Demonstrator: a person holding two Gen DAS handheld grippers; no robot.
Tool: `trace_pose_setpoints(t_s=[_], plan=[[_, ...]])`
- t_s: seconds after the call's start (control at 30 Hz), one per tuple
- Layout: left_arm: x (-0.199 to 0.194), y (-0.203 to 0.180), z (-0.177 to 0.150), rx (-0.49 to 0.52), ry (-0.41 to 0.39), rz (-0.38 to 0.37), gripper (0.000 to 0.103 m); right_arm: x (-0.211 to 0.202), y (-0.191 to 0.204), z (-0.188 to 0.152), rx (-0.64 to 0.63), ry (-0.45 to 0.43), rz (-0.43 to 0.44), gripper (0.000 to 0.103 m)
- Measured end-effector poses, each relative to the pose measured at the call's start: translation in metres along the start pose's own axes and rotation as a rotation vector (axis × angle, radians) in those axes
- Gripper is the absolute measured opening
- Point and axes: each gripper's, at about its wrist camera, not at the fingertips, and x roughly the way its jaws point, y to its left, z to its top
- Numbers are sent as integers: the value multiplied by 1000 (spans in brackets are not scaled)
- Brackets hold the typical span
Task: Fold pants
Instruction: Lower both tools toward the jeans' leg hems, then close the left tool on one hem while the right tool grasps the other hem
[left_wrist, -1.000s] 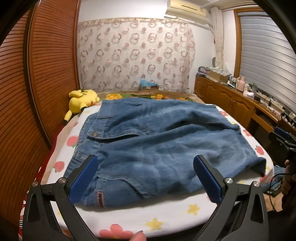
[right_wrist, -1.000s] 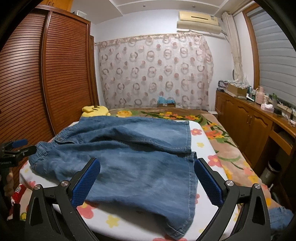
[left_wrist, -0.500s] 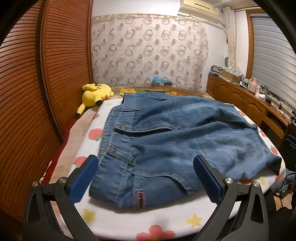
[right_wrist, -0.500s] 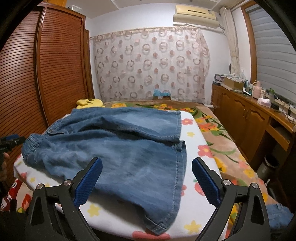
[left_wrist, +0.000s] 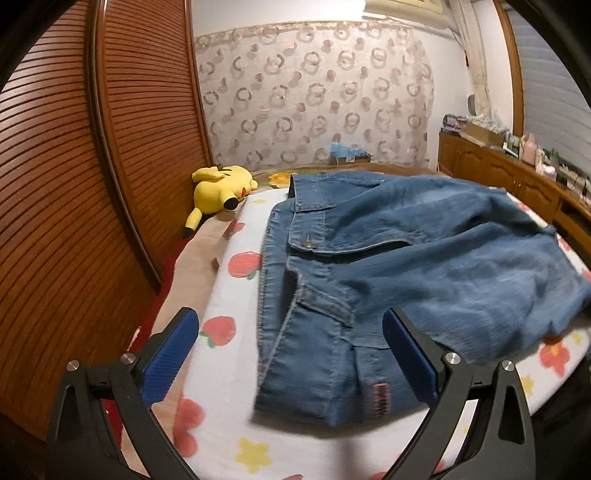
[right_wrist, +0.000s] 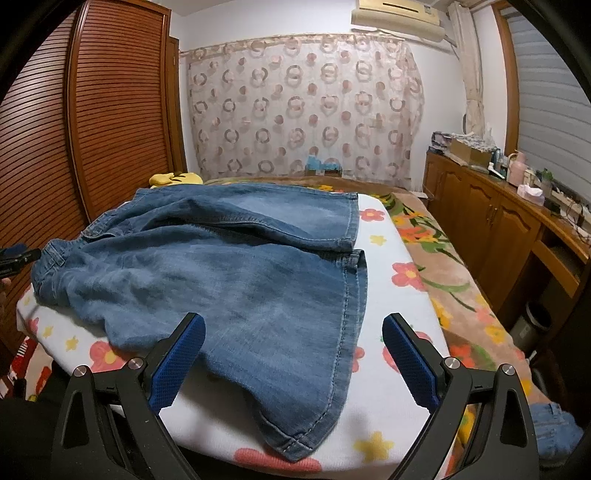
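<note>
Here, blue denim pants (left_wrist: 424, 280) lie spread on the bed's flower-print sheet (left_wrist: 229, 373), waistband toward the left gripper (left_wrist: 301, 356), leg hems toward the right gripper (right_wrist: 293, 356). Left jaws spread wide, holding nothing; the waistband corner sits between and just beyond them. A small pink label (left_wrist: 380, 397) on the waistband near the left gripper's right-hand jaw, writing too blurred to read. Right jaws spread too, empty; the near leg's hem corner (right_wrist: 295, 443) lies between them. Yellow plush toy (left_wrist: 219, 190) well beyond the left gripper's left-hand jaw.
</note>
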Motion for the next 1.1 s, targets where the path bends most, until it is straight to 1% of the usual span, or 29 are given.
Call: trace_pose_setpoints(t_s=[0.07,0.23,0.33,0.4,0.57,0.8,0.9,0.97,1.03,1.1], plan=[[4,5,-2,-7,15,1,100,2,-3,-6,5,1,5,97],[13,13,-7,-34,89,-70,100,0,-11,-11,13,23,8,97],[17,15,-13,-58,115,-109,100,-3,-15,-12,17,35,7,97],[18,16,-15,-63,126,-119,98,-5,-17,-10,16,43,7,97],[21,18,-20,-66,139,-121,88,-12,-24,-9,20,65,19,97],[24,19,-25,-71,153,-125,85,-10,-25,-12,7,110,41,97],[26,20,-25,-77,159,-130,79,-11,-24,-14,7,127,48,94],[27,21,-26,-76,163,-129,73,-12,-24,-16,6,136,54,91],[27,21,-26,-74,165,-129,70,-14,-23,-18,0,141,56,88],[27,22,-27,-76,164,-129,70,-16,-21,-18,-3,142,58,84]])
